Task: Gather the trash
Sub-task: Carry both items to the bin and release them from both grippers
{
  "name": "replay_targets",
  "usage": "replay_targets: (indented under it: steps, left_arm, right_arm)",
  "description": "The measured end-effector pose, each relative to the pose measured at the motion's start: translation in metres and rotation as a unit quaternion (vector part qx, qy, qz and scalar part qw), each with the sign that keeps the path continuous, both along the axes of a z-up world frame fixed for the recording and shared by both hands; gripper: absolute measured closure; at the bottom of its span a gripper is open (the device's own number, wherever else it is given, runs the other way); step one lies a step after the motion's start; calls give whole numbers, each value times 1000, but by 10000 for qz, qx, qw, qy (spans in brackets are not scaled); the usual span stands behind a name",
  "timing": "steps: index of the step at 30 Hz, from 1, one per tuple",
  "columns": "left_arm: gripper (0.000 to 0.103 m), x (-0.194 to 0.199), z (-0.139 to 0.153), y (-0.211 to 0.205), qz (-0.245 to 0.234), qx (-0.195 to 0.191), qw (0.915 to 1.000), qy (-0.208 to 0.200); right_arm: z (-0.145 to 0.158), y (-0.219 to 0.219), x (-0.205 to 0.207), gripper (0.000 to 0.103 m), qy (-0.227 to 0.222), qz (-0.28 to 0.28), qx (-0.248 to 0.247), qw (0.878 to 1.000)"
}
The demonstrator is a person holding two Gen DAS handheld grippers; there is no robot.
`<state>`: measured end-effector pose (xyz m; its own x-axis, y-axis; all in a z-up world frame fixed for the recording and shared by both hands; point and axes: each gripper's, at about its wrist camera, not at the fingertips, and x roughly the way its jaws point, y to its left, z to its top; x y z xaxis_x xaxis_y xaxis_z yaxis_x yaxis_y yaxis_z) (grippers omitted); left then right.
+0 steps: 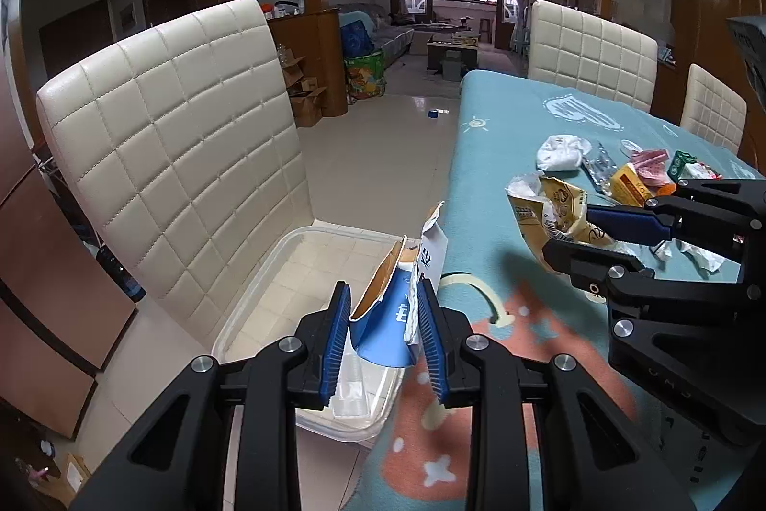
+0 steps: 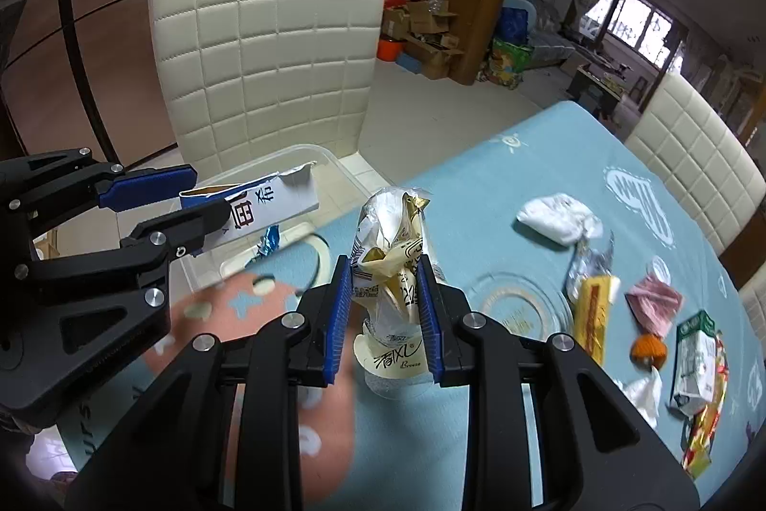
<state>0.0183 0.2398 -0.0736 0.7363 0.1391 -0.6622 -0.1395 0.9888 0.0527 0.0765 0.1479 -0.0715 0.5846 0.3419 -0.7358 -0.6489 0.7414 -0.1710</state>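
Over the near edge of the table (image 1: 502, 137), where the blue cloth dropped toward the chair, both grippers were busy. The left gripper (image 1: 385, 319) had its blue pads drawn in on a torn blue and white carton (image 1: 388, 319), pinching it at the lower part so the ripped top stood up between the fingers. It hung above a clear plastic bin (image 1: 268, 271) that sat on the seat of a cream quilted chair (image 1: 177, 137), just left of the table edge.

To the right, the right gripper (image 2: 385, 305) was closed narrowly on a crumpled yellow tissue wrapper (image 2: 390, 266), which stuck up and forward from between the pads, held above the cloth. From that side the carton (image 2: 268, 204) showed beside the bin's rim (image 2: 335, 161).

Farther along the table, well apart from both grippers, the rest of the litter lay scattered: a white crumpled tissue (image 2: 557, 216), a yellow packet (image 2: 593, 314), a pink wrapper (image 2: 653, 302), and a green and white carton (image 2: 696, 360) at the far right.
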Motion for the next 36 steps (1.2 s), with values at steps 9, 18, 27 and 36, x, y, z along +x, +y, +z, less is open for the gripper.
replay_targets:
  steps: [9,18,27,36]
  left_arm:
    - [74,12,-5,27,249,51,9997,66]
    - [61,28,-11,39,375,147,9992,83]
    - [22,29,-23,53,714,138,9972,197]
    - [22,14,-28,74,1000,65,9946,283]
  right_arm:
    - [-3,25,14,74,8,135,-10,9999]
    - [-5,34,29,74,-21,92,-24,10000]
    - [-14,37,38,74,107,77,-52,9999]
    - [-18,52,32,72,131,284,-108,9995]
